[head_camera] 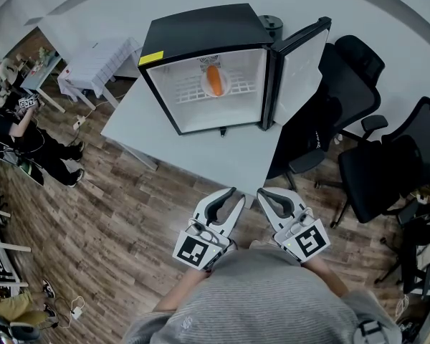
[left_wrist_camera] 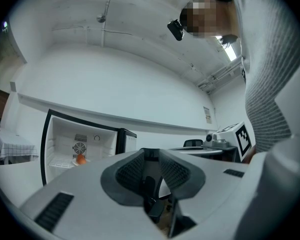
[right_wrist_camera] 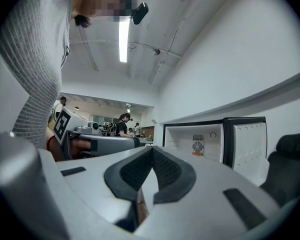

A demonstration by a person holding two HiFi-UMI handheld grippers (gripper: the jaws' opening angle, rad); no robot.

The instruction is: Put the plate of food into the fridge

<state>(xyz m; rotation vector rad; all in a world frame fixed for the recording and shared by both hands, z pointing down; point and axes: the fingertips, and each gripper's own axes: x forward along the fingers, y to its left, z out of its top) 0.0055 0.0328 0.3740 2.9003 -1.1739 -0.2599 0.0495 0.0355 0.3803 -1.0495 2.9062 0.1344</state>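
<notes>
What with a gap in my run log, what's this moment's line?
plate of food: in fridge | door: open | left claw: shut, empty | right claw: shut, empty

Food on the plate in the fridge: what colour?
The food is orange; the head view shows it best.

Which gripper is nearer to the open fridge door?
Right. The right gripper is below the fridge door, well short of it; the left gripper sits further left, below the fridge opening.

Bright, even light comes from a long white ceiling strip lamp [right_wrist_camera: 123,36]; fisheye warping and black corners ring both gripper views.
</notes>
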